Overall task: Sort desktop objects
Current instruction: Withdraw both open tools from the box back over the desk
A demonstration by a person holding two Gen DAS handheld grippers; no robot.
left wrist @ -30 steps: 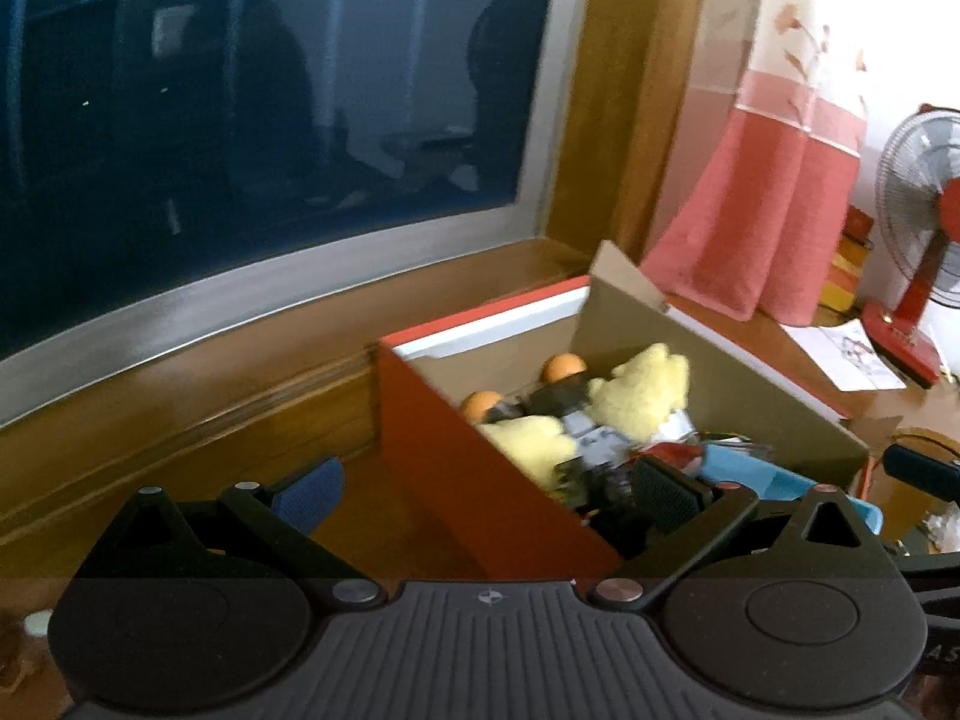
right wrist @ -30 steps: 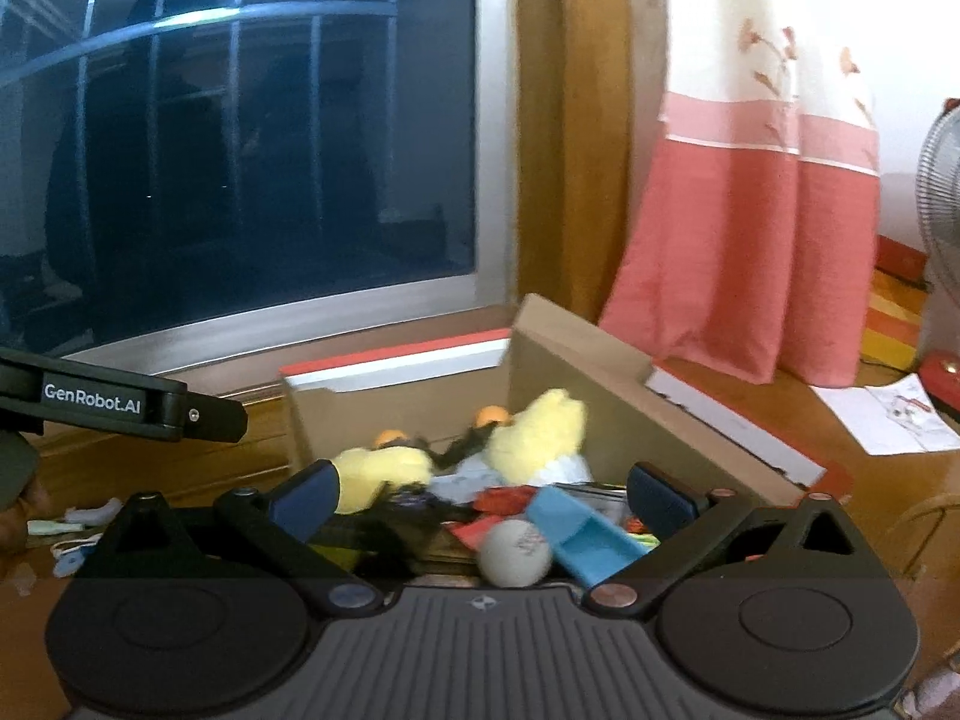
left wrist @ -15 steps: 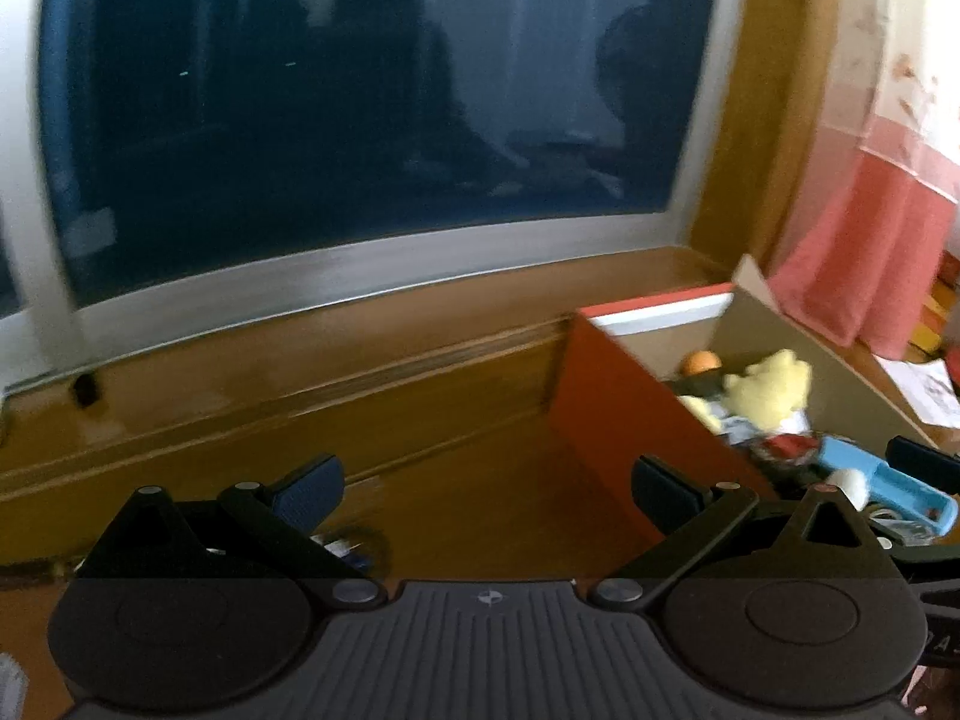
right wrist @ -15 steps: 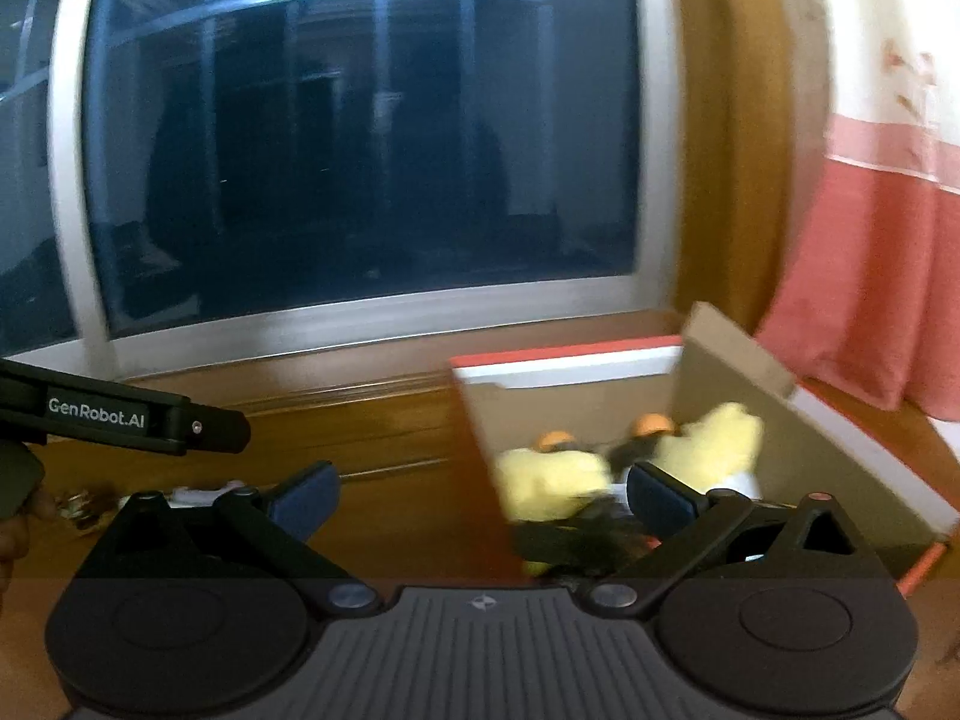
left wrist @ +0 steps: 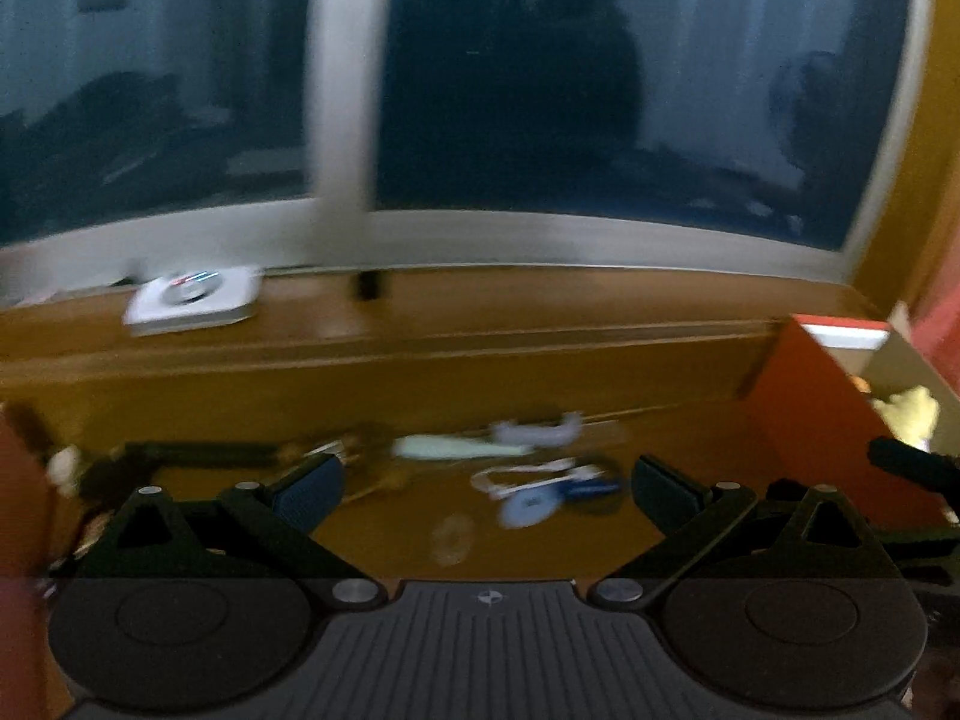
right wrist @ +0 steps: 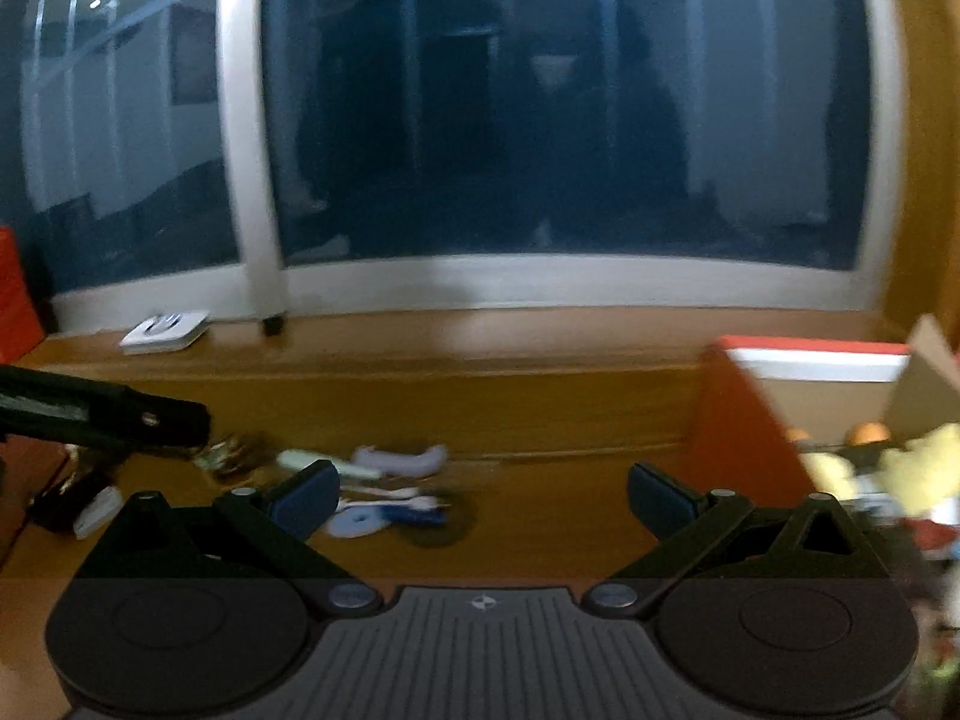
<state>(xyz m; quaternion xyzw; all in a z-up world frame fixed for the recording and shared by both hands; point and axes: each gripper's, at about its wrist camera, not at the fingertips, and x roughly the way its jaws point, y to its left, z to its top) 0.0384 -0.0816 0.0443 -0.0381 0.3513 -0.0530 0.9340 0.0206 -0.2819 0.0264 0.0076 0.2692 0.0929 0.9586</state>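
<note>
Both grippers empty, jaws spread wide: left gripper [left wrist: 483,489], right gripper [right wrist: 477,492]. Frames smeared, small detail unreliable.

Loose items lying on wooden desk [left wrist: 540,378] ahead of both grippers, left of red box [right wrist: 744,438]:
- one pale lilac curved piece [right wrist: 399,459], rigid-looking plastic, probably light; best pinched across narrow middle.
- one pale green stick-like item [left wrist: 462,447], likely light and stiff; grip mid-length.
- one blue-and-white tangle with round disc [right wrist: 384,516], maybe cord, floppy; grab at disc, not the loops.
- dark and brownish clutter at far left, uncountable.

Red box: one, holding yellow plush [right wrist: 918,468], soft, at least two lumps; two orange balls [right wrist: 870,433].

One white flat device [left wrist: 192,300] on sill.
</note>
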